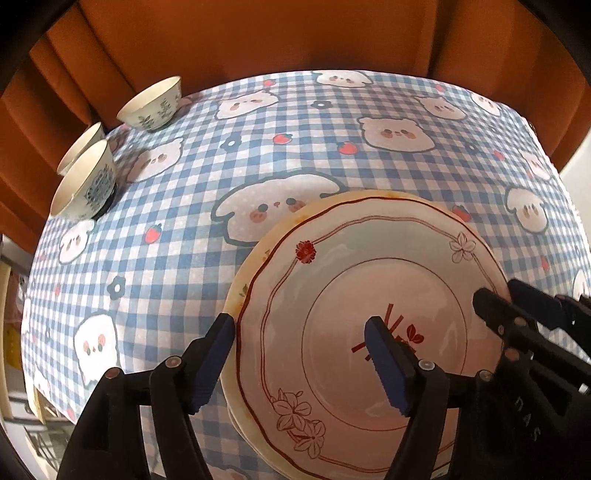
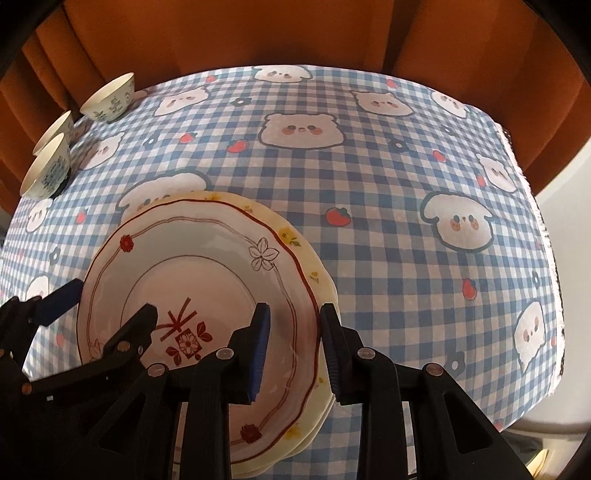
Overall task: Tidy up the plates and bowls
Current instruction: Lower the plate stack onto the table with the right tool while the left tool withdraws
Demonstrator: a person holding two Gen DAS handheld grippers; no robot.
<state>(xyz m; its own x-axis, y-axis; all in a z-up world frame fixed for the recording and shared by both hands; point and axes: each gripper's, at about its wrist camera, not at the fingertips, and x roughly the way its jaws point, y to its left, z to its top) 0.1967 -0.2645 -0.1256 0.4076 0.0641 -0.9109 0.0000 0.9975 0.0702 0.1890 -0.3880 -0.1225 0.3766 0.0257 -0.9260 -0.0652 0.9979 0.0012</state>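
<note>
Left tool (image 1: pixel 301 363): jaws spread, straddling rim, pressing nothing. Right tool (image 2: pixel 295 347): narrow jaws bracketing opposite rim; grip uncertain. White scalloped red-trimmed ceramic plate (image 1: pixel 347 280) tops stack on gingham worktop (image 1: pixel 207 177); withdraw straight, avoiding nudges.

The tabletop cloth (image 2: pixel 369 221) is blue-and-white gingham printed with white cartoon animal faces, red strawberries and small dark flowers. The top plate (image 2: pixel 207 288) is pale blue-grey to white with a dark red scalloped rim line, outlined blossoms, a red flower and a red centre motif. The plate beneath (image 2: pixel 314 266) is cream with yellow flowers. Three white bowls (image 1: pixel 155 105) near the far left corner carry dark blue-green floral prints. The curtain (image 1: pixel 258 33) behind is rust orange.
</note>
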